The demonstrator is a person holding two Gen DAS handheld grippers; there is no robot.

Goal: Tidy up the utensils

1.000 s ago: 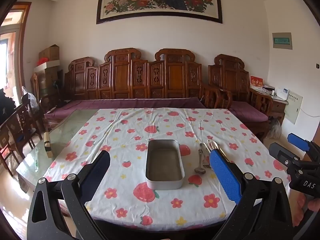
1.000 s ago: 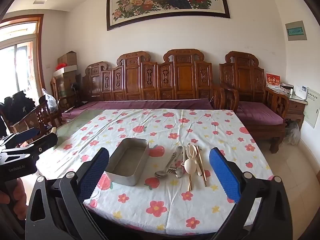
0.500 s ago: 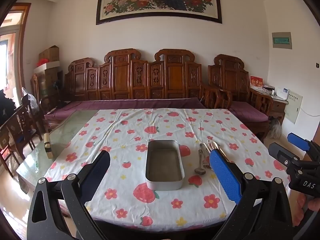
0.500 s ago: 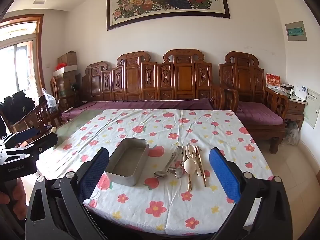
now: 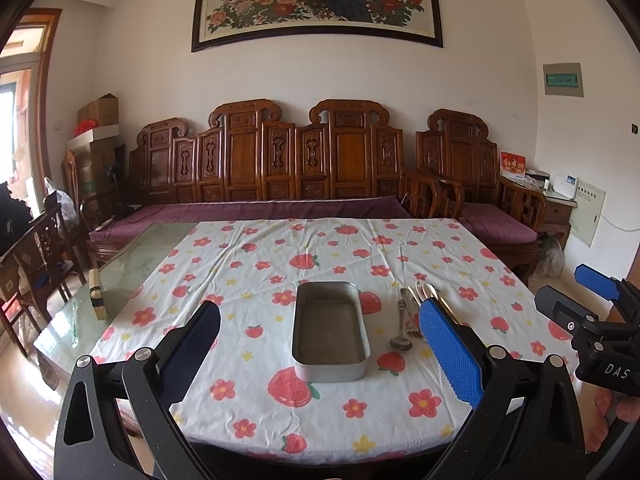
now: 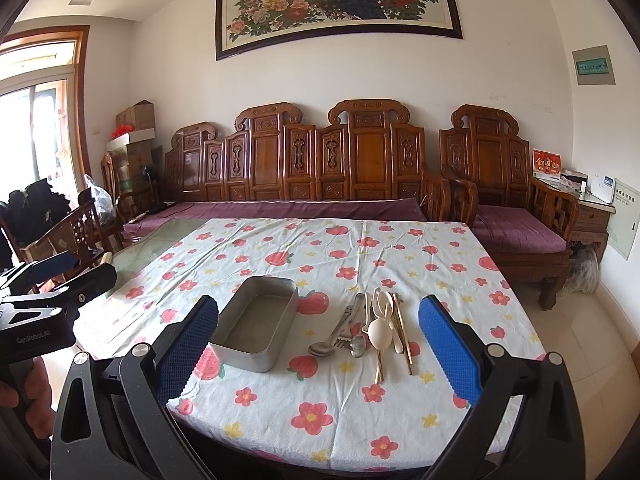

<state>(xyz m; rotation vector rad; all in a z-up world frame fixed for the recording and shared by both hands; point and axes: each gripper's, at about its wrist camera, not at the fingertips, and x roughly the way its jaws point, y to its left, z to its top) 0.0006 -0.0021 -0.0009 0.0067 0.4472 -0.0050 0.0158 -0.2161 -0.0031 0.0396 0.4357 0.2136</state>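
Observation:
An empty rectangular metal tray sits on the floral tablecloth near the table's front. Right of it lies a pile of utensils: metal spoons, a fork, white plastic spoons and wooden chopsticks. In the left wrist view the pile is partly hidden behind a blue pad. My left gripper is open and empty, held back from the table's front edge, facing the tray. My right gripper is open and empty, facing the utensils.
The table has a bare glass strip on its left with a small wooden block. Carved wooden benches with purple cushions stand behind it. Wooden chairs stand at the left. Each view shows the other gripper at its edge.

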